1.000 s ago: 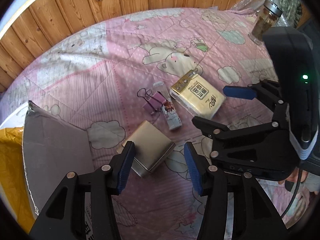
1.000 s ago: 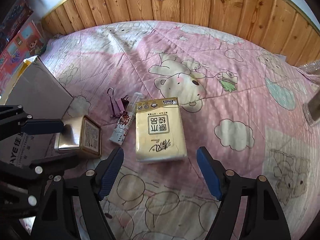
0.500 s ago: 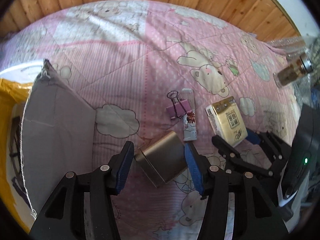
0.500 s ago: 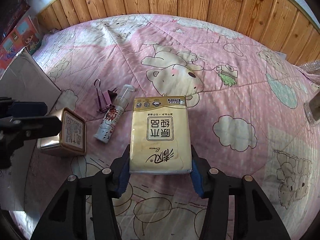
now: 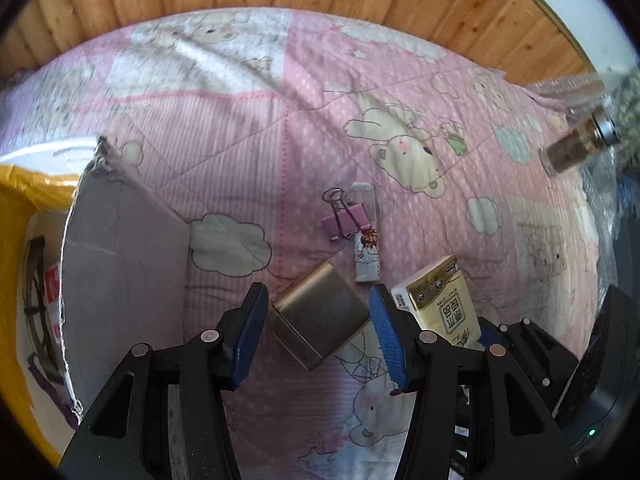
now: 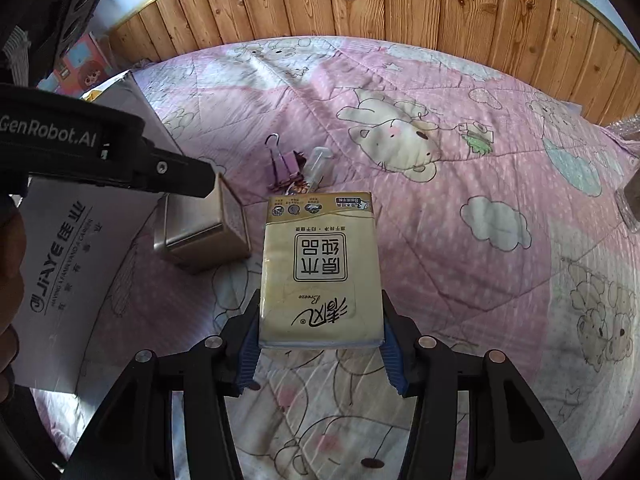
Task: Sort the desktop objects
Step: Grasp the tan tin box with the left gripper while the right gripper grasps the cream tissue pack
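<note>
My right gripper is shut on the near end of a yellow tissue pack, with a blue pad pressing each long side. In the left wrist view the tissue pack tilts up off the quilt. My left gripper is open and points steeply down. A gold tin lies cornerwise between its pads, which stand close to the tin's corners. From the right wrist, one left finger hangs over the gold tin. Beyond lie a purple binder clip and a small printed bottle.
A grey cardboard box stands at the left, close to the tin, with a yellow bag behind the box. A glass jar stands at the far right. The pink quilt ends at a wooden wall.
My right gripper moved up to the tissue pack and closed on its sides. My left wrist rolled, and the gold tin now sits between its fingers instead of just ahead of them.
</note>
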A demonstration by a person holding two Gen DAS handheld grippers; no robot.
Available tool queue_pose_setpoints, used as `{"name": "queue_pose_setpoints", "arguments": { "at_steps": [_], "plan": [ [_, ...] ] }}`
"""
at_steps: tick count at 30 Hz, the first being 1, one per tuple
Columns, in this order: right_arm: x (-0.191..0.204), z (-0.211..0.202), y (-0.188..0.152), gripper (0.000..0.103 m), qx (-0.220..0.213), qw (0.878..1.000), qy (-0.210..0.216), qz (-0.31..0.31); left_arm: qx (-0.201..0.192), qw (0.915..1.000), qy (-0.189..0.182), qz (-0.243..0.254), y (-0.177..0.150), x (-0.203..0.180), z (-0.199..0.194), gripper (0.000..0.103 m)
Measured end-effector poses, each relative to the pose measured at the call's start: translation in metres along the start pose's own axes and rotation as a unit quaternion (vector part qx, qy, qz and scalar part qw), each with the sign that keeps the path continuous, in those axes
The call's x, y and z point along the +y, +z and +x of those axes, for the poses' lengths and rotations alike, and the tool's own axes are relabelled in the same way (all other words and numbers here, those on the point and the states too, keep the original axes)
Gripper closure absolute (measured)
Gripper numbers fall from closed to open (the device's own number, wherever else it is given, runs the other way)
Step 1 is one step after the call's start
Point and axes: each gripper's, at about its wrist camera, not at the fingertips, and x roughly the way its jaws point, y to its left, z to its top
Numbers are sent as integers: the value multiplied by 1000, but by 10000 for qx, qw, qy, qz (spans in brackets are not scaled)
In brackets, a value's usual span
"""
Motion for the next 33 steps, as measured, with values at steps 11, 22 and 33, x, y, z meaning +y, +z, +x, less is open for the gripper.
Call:
{"name": "queue_pose_setpoints", "arguments": {
  "at_steps": [11,22,33],
  "plan": [
    [-27,-6,-35,50,56,9974,296,659,-229,9644,1092,2397,-21,-49,21,44],
    [-18,-7,-41,50,57,9977,375,569,-189,9764,971,1918,-6,-30,30,41],
    [-6,-15,-42,50,-42,9978,378,543,127,9858,624,1556,-16,-16,39,53]
  ]
}}
